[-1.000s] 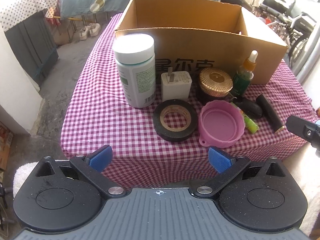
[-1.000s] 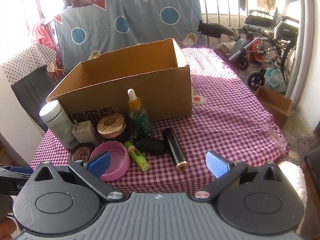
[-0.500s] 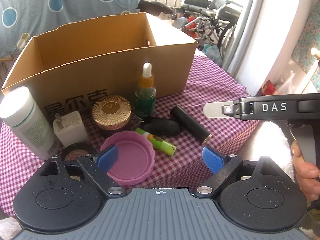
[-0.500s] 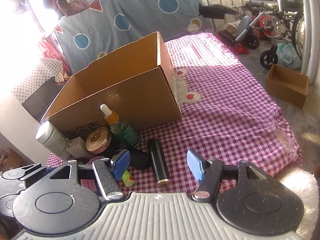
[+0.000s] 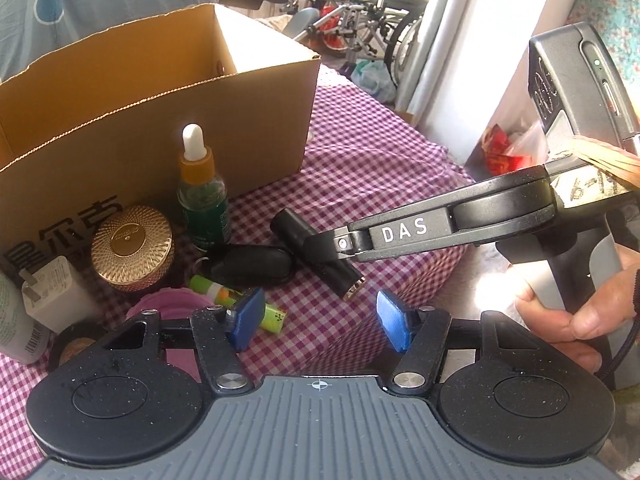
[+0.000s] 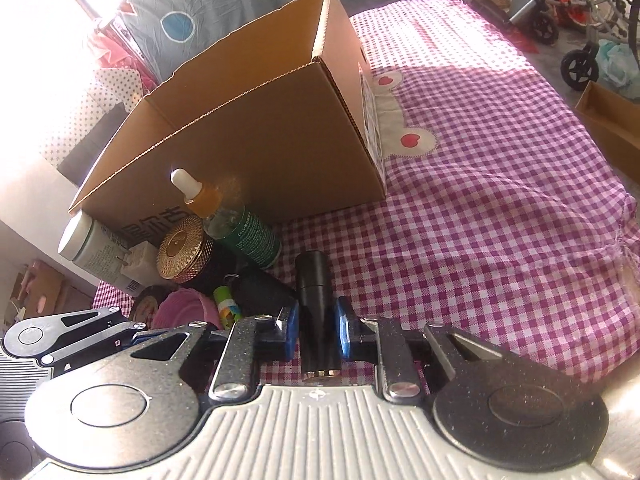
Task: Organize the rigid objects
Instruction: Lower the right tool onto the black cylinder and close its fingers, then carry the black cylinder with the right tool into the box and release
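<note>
right tool is down on the black tube, blue pads on both its sides, jaws closing on it. whether the pads press yet, can't tell for sure, they look touching. the tube lies on the checked tabletop, gold end toward the camera, just right of the black pouch.

left tool about half open, jaws closing, nothing between the pads; it hangs above the green lip balm and bare cloth.

cardboard box stands open at the back. in front of it: dropper bottle upright, gold-lidded jar, white charger, white bottle at far left, pink lid and tape roll partly hidden behind the left tool. a hand grips the right tool's handle at the right edge of the left view.
</note>
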`<state>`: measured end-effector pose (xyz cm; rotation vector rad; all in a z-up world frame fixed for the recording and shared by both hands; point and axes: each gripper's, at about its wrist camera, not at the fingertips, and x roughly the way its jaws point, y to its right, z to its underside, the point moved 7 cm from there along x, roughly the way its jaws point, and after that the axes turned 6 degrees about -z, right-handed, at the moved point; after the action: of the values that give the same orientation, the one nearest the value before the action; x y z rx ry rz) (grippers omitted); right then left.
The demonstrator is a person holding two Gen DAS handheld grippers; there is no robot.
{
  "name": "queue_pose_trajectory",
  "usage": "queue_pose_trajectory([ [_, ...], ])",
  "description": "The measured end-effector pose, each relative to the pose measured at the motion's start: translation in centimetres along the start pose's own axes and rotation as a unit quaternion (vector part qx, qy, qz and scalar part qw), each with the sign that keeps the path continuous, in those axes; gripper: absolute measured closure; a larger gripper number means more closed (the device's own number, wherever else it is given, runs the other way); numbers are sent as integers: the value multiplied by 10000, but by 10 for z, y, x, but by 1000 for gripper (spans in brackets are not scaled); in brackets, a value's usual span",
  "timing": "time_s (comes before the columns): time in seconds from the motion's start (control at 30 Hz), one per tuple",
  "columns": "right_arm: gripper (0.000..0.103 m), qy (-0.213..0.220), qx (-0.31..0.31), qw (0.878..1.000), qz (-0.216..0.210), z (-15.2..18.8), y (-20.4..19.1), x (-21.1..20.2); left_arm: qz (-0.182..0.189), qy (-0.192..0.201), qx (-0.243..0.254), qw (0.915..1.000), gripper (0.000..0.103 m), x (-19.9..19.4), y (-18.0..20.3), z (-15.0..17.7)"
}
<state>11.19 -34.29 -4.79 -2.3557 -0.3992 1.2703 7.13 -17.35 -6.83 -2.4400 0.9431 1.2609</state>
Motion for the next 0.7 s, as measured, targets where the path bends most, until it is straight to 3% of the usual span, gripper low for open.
queue_pose_trajectory([
  [0.23, 82, 43, 875, 9956, -348, 10, 23, -15, 484, -306, 220, 9981, 41, 14, 22, -4],
  [0.37, 82, 48, 1327, 9895, -570, 17, 35, -25, 393, -361, 405, 9977, 42, 20, 34, -3],
  [0.7, 82, 67, 1922, 9768, -938, 28, 55, -40, -17, -498, 565, 9972, 57, 35, 42, -4],
])
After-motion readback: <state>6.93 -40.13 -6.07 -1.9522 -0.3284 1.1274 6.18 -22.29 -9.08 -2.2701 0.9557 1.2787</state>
